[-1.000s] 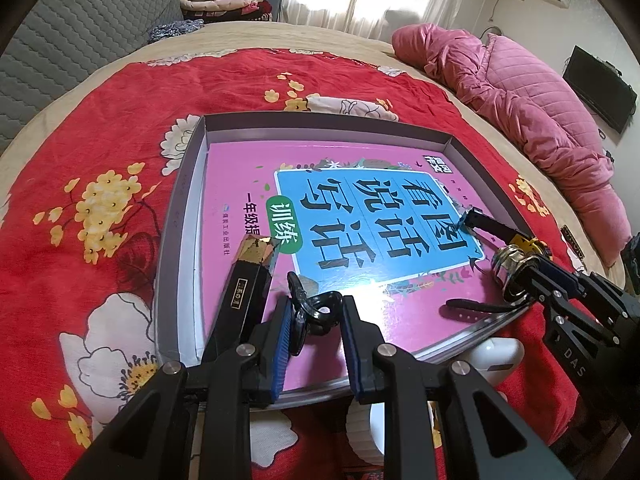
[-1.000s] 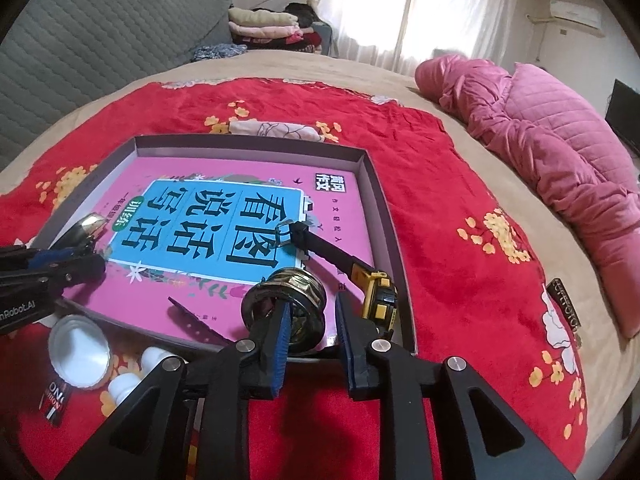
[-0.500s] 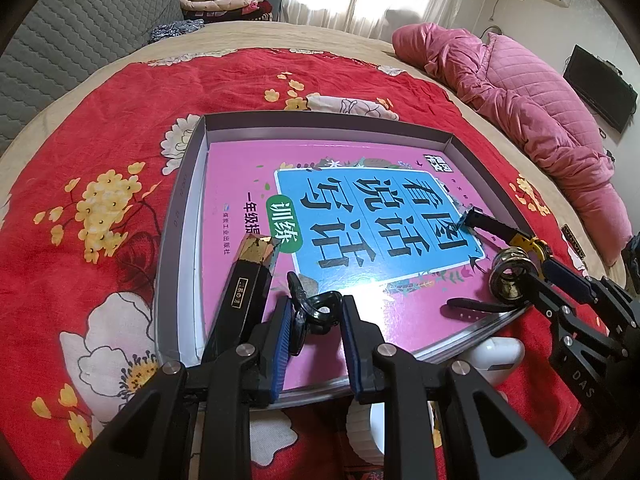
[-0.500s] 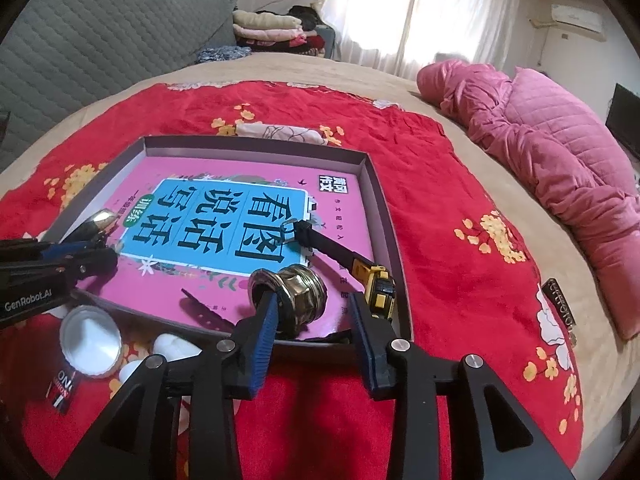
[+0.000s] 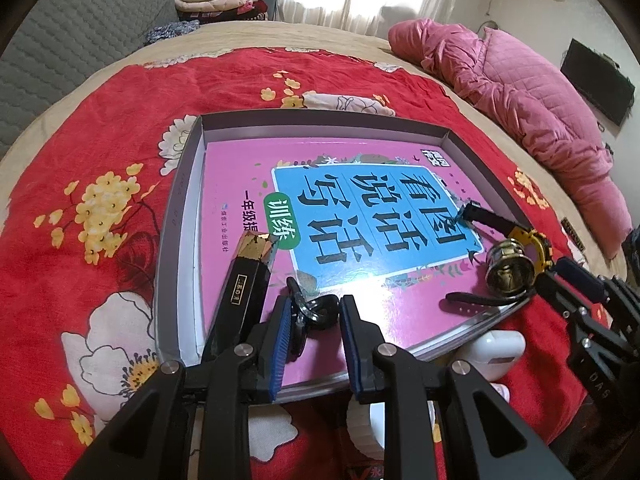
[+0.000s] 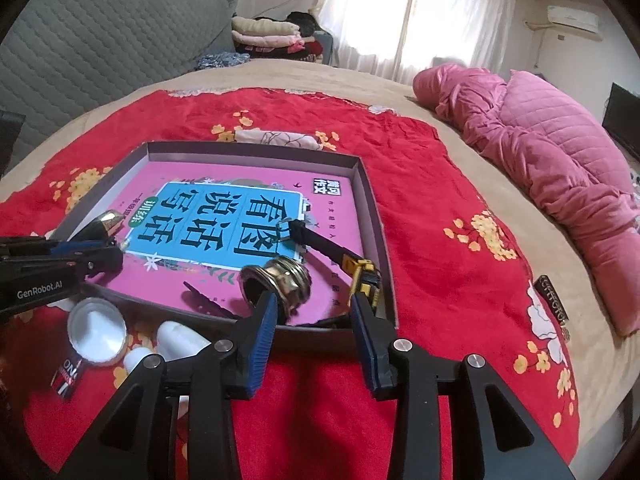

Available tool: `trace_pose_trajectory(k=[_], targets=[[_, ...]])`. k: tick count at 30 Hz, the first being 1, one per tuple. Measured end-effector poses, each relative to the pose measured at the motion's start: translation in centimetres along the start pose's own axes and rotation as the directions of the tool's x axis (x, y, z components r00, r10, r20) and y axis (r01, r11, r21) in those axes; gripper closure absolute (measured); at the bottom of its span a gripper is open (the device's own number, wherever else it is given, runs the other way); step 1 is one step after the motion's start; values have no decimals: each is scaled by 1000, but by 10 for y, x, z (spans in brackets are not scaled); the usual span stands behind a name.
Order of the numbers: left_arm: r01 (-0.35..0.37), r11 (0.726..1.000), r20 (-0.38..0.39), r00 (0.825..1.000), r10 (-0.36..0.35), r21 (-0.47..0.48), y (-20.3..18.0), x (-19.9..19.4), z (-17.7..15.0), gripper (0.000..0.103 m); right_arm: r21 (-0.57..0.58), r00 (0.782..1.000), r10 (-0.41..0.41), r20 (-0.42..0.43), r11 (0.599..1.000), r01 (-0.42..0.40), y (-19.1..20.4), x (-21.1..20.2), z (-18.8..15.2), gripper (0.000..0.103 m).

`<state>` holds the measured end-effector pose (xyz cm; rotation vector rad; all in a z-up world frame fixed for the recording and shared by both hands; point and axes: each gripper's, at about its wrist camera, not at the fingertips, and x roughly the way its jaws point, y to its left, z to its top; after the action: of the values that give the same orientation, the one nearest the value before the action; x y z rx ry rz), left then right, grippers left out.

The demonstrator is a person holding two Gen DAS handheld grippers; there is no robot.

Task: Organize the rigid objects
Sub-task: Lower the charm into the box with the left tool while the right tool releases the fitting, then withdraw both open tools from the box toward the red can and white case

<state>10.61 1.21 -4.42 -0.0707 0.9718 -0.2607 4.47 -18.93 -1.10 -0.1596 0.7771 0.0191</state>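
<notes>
Brass fitting: lay on its side on the pink book, in the tray's near right corner, its threaded end toward the watch.
Right gripper: jaws had just been opening; they stood apart around the brass fitting's near side, the left pad at its rim; whether it touched could not be told, and the right pad was clear of it.
Watch: black strap and yellow case, stretched along the tray's right wall, just beside the fitting.
Key ring: dark keys on a metal ring, on the book's near edge.
Left gripper: narrow opening, blue pads either side of the key ring; whether they pressed on it could not be told.
Black box: long, gold-tipped, lying beside the left gripper on the book.
Pink book: flat in the tray, blue title panel.
Grey tray: shallow, on the red floral blanket.
White lid: outside the tray's near edge, beside white bottles.
</notes>
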Motion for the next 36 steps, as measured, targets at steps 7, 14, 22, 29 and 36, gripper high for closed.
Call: trace_pose_trajectory(k=[7, 14, 22, 29, 36], targets=[[-4, 1000, 3, 1000, 4, -1, 0, -2, 0, 78, 8, 1000, 2, 17, 1000, -2, -5, -7, 1, 60], [-6, 1000, 15, 1000, 6, 2, 1, -10, -4, 77, 12, 1000, 5, 24, 1000, -6, -7, -12, 1, 59], [-17, 1000, 20, 1000, 17, 1, 0, -17, -5, 74, 21, 999, 14, 31, 1000, -14, -7, -18, 0, 58], [-22, 1000, 30, 999, 22, 5, -1, -29, -10, 72, 30, 999, 20, 39, 999, -21, -10, -23, -1, 58], [-35, 999, 38, 999, 34, 7, -1, -36, -12, 70, 31, 998, 32, 49, 999, -33, -11, -28, -2, 57]])
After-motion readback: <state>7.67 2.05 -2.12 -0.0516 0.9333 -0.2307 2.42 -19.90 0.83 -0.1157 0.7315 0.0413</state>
